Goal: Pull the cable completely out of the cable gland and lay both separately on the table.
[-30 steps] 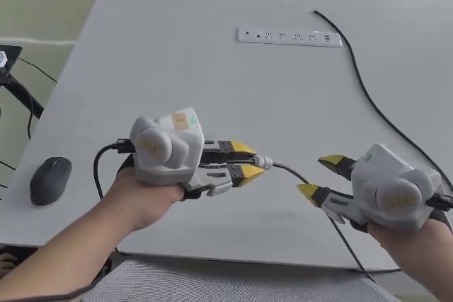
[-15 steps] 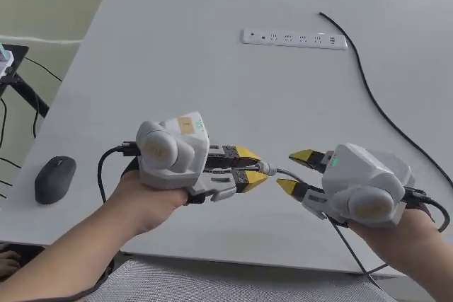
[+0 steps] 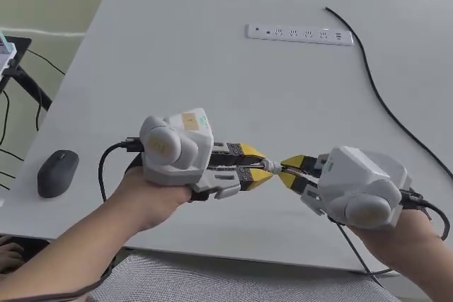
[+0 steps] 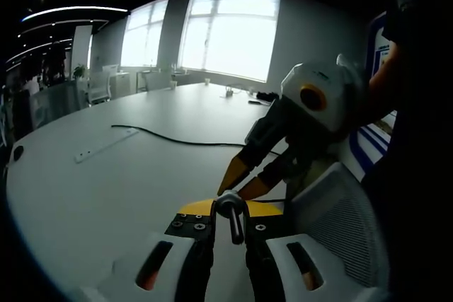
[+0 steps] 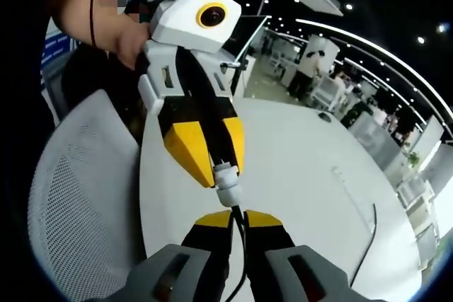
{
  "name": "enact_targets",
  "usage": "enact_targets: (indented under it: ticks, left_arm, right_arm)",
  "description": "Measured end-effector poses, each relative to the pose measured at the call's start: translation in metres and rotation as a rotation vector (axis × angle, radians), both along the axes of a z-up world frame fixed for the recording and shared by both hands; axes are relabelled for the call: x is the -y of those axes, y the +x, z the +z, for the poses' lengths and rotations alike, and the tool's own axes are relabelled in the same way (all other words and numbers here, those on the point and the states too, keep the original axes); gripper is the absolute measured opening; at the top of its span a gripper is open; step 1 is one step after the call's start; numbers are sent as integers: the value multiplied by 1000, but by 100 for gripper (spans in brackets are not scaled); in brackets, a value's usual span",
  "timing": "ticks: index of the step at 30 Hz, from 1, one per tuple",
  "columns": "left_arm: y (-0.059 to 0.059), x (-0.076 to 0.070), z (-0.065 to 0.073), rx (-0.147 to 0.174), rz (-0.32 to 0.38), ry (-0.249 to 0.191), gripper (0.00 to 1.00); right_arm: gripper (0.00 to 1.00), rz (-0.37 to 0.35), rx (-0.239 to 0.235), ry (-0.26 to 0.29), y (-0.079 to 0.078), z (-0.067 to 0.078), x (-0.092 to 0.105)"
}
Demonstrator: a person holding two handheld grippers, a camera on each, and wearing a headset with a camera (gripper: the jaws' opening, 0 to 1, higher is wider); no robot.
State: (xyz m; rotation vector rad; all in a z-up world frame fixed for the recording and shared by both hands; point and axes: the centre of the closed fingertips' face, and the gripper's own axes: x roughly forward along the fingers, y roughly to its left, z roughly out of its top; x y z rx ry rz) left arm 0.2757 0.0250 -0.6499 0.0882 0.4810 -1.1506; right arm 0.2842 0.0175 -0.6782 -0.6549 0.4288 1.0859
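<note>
- Cable gland (image 3: 269,166), in the head view, sits in the air above the near edge of the table (image 3: 212,68), pinched in the tips of your left gripper (image 3: 256,166). Its long axis runs left to right, with the cable end pointing at your right gripper (image 3: 290,170).
- You hold the two grippers nose to nose, probably so that one can anchor the gland while the other draws the cable (image 3: 348,247) straight along that axis. The cable hangs slack below your right hand and off the table edge.
- In the left gripper view, your left gripper (image 4: 228,230) is pressed onto the cable gland (image 4: 230,206), whose rounded end stands clear of the tips. The right gripper (image 4: 248,183) comes in just beyond it, tips nearly together.
- In the right gripper view, the cable gland (image 5: 226,178) pokes out of the left gripper (image 5: 221,164) and points down at your own jaws. The cable (image 5: 241,245) leaves it and runs between them.
- Your right gripper (image 5: 239,223) looks pressed together on the cable just behind the gland, so the cable is not yet out.
</note>
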Motion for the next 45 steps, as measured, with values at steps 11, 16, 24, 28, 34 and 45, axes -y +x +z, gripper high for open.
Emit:
enact_targets:
  ticks: [11, 16, 24, 28, 34, 45]
  left_arm:
    - [0, 0, 0, -2, -7, -5, 15]
    - [0, 0, 1, -5, -9, -17, 15]
    - [3, -4, -1, -2, 0, -11, 15]
    - [3, -5, -2, -3, 3, -7, 15]
    - [4, -6, -3, -9, 11, -6, 15]
    - [0, -8, -4, -18, 38, -20, 15]
  right_arm:
    - [0, -34, -45, -9, 2, -10, 5]
    - [0, -83, -94, 4, 6, -16, 12]
    - [0, -154, -182, -21, 3, -34, 31]
    - [0, -180, -201, -28, 3, -41, 41]
    - [0, -189, -187, -55, 1, -46, 54]
    - [0, -201, -173, -80, 2, -48, 64]
